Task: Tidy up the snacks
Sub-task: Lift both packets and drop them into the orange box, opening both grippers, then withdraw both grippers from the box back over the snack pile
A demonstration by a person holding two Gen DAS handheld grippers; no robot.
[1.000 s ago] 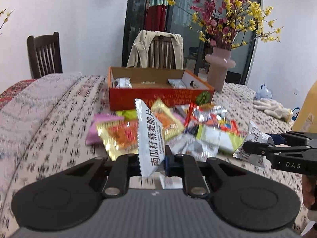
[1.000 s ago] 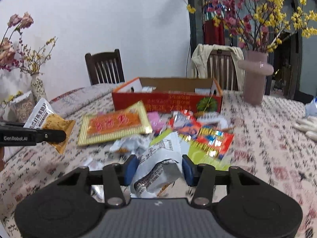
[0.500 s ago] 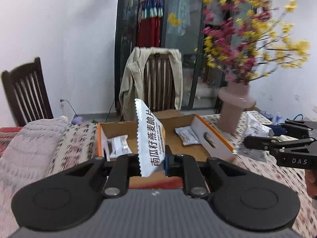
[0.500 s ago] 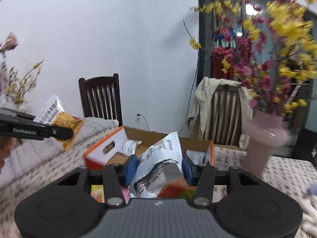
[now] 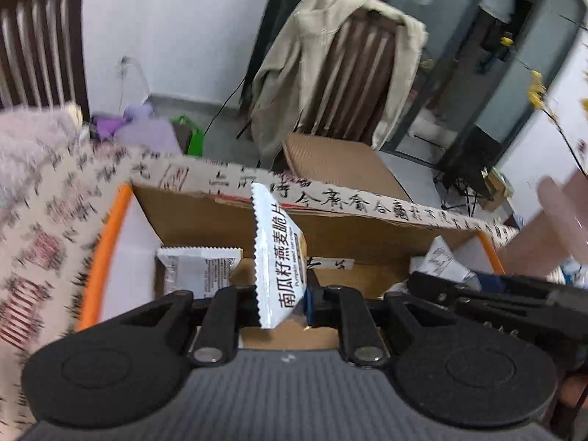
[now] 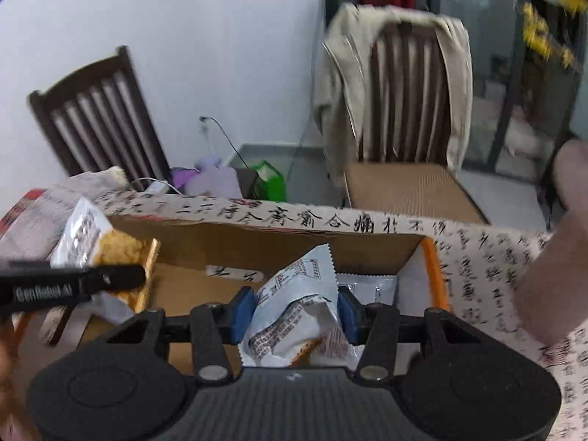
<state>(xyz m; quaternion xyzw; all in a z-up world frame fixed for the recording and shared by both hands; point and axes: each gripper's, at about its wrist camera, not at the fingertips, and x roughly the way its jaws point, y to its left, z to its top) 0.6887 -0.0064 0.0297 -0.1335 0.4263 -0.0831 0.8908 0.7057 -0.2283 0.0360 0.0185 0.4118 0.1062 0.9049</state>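
Both of my grippers have carried their packets away from the loose snack pile and forward over the cardboard box (image 5: 367, 231), which now fills the lower part of each view. My left gripper (image 5: 283, 296) is pinched tight on a flat white oat-crisp packet (image 5: 281, 257) that stands upright between the pads, above the box's open floor. My right gripper (image 6: 296, 310) squeezes a crumpled grey-white packet (image 6: 297, 308) between its blue pads (image 6: 242, 310), over the right half of the same box. From the right wrist I see my left tool crossing at the left edge with its packet's yellow face showing; from the left wrist my right tool juts in from the right. Inside the box, a white packet (image 5: 198, 268) lies against the left wall, and another pale one (image 6: 367, 286) lies near the orange-edged right wall. Past the far rim runs the patterned tablecloth (image 6: 330, 220). Beyond it stand a chair draped with a beige coat (image 5: 330, 62) and a bare dark chair (image 6: 99, 125).
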